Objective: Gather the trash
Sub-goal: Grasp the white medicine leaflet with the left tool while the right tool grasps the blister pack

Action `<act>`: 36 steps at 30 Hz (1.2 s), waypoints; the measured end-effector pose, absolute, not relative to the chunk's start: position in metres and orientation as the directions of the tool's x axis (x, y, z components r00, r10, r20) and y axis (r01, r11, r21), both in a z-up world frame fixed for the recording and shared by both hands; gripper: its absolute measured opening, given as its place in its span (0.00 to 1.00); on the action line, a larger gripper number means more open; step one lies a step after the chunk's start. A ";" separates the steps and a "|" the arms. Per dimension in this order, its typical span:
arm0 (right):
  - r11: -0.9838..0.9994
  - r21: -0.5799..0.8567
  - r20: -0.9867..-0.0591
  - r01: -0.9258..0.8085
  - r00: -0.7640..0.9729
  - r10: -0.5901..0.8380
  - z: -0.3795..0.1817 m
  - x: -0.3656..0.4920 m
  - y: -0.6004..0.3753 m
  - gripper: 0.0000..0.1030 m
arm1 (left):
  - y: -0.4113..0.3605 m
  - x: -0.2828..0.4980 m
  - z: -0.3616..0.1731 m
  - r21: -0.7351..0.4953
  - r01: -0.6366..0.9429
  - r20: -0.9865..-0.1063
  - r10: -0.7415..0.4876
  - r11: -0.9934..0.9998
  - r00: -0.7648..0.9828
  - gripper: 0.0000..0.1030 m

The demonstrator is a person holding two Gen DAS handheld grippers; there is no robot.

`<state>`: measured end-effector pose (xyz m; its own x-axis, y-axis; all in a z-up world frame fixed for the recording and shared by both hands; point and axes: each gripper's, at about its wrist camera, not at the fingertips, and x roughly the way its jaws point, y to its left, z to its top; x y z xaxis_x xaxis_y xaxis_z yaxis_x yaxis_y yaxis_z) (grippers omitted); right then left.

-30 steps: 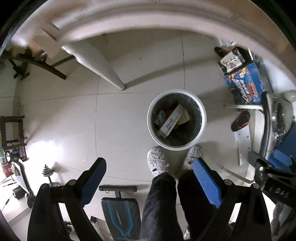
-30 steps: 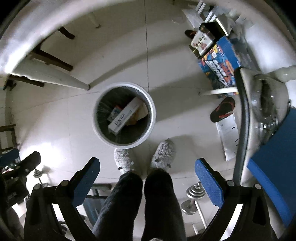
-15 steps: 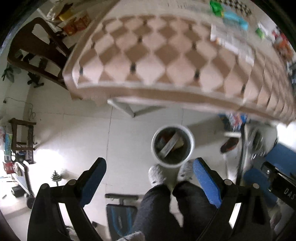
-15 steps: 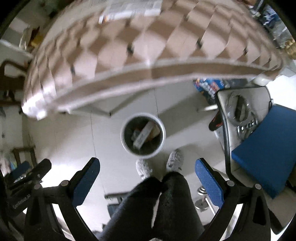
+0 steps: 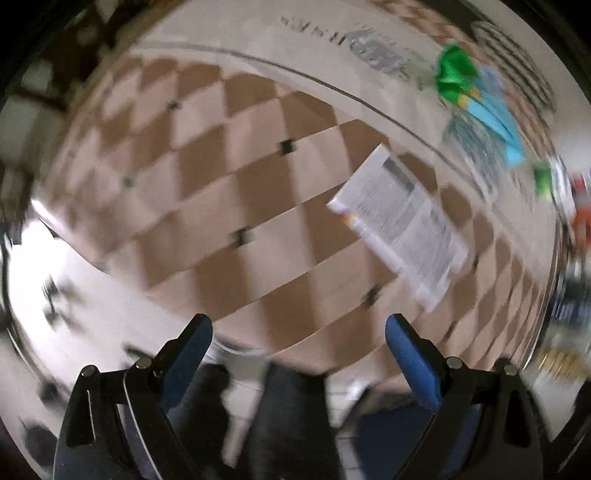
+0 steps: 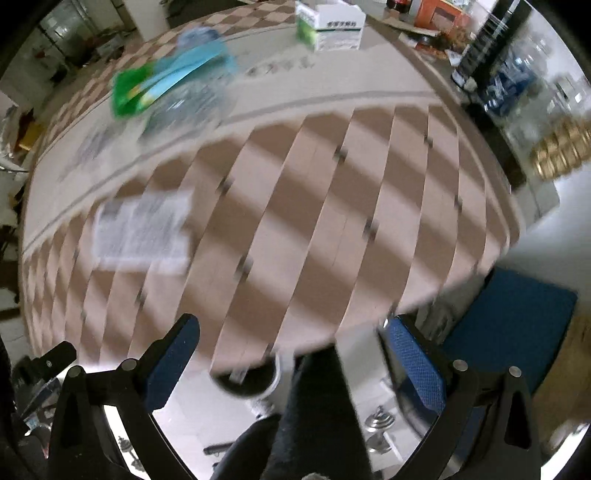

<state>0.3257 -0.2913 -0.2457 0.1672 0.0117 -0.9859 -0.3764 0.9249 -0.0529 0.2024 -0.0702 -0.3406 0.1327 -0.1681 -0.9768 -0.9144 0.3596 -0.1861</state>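
Brown and cream checks cover the bench (image 6: 369, 192), and both my views of it are blurred. My left tool (image 5: 299, 332) is spread wide with nothing between its blue pads (image 5: 413, 362), and my right tool (image 6: 288, 343) is wide apart and empty as well. On the checked part, toward the near edge, I see a printed white paper sheet (image 5: 402, 225) lying flat; in the right view the same sheet (image 6: 142, 232) is at the left side of the bench. Farther in, on the plain cream band, lies a green and light-blue wrapper (image 6: 166, 83) over something clear and crinkled that I cannot identify. At the far edge stands a white and green box (image 6: 332, 24). Below the near edge, on the floor, a part of the trash bin (image 6: 247, 380) shows beside my dark trouser leg (image 6: 325, 413). A blue seat (image 6: 509, 321) is by the right corner of the bench.
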 end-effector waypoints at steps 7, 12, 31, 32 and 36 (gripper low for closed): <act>0.877 -0.059 -0.992 -0.476 0.124 0.001 -0.285 0.447 -0.260 1.00 | -0.041 0.279 -0.397 -0.146 -0.989 -0.932 -0.337 0.014 0.133 0.92; 0.803 0.002 -0.997 -0.596 0.058 0.046 -0.299 0.493 -0.228 1.00 | -0.033 0.312 -0.400 -0.011 -0.999 -0.966 -0.257 0.037 0.001 0.82; 0.246 -0.046 -0.998 -0.968 0.057 0.038 -0.335 0.490 -0.052 0.79 | 0.021 0.285 -0.395 -0.004 -0.928 -0.997 -0.070 0.372 -0.024 0.83; 0.287 -0.043 -0.998 -0.957 0.057 0.038 -0.334 0.491 -0.055 0.74 | 0.024 0.282 -0.397 -0.013 -0.936 -0.997 -0.077 0.351 -0.015 0.83; 0.551 0.054 -0.998 -0.833 -0.066 -0.002 -0.333 0.506 -0.084 0.69 | 0.020 0.268 -0.397 -0.012 -0.941 -0.997 -0.071 0.339 -0.013 0.81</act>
